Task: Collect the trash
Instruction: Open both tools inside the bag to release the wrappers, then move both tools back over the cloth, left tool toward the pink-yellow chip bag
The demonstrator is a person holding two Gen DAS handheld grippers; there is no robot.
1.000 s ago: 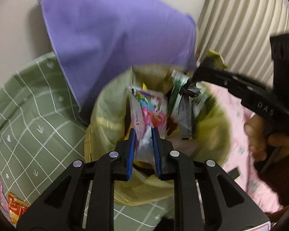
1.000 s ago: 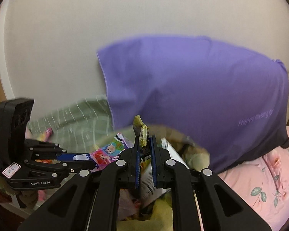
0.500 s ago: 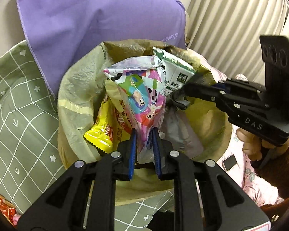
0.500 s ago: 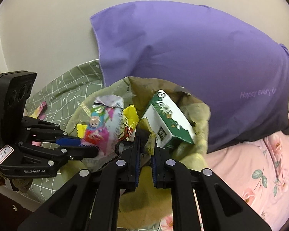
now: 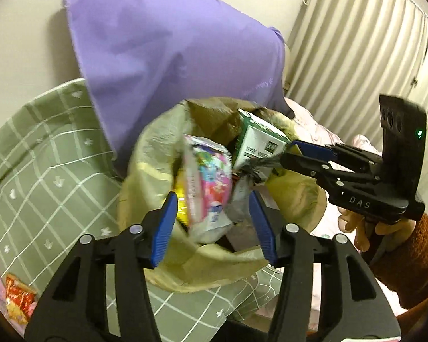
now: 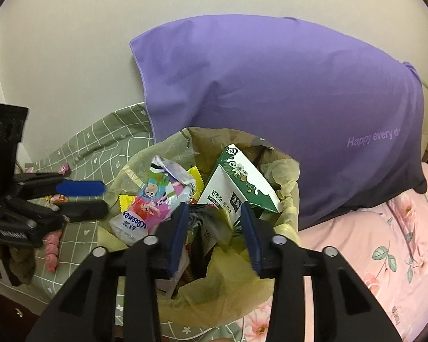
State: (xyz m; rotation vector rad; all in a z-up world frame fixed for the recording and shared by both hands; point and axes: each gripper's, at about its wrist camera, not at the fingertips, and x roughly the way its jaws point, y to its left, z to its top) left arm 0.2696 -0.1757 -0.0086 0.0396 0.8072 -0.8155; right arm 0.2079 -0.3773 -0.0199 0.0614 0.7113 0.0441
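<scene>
A yellow-green trash bag (image 5: 151, 165) (image 6: 288, 199) stands open on the bed, stuffed with litter. A colourful tissue packet (image 5: 211, 188) (image 6: 151, 202) sticks up in it beside a green-and-white milk carton (image 5: 256, 139) (image 6: 236, 182). My left gripper (image 5: 212, 228) (image 6: 102, 198) has its jaws opening; the packet stands between the blue pads, untouched. My right gripper (image 6: 214, 223) (image 5: 291, 152) is opening too, over a dark crumpled wrapper (image 6: 214, 219) at the bag's mouth, with its pads apart from the wrapper.
A purple pillow (image 6: 271, 99) leans on the wall behind the bag. A green checked blanket (image 5: 42, 171) carries loose snack wrappers (image 5: 17, 299) at the lower left. Pink floral sheet (image 6: 385, 242) lies to the right, with a curtain (image 5: 356, 57) behind. A hand (image 5: 365, 228) holds the right gripper.
Both grippers have opened: the left let go of the tissue packet, the right released the crumpled piece it pinched. The left gripper drew back slightly from the bag.
</scene>
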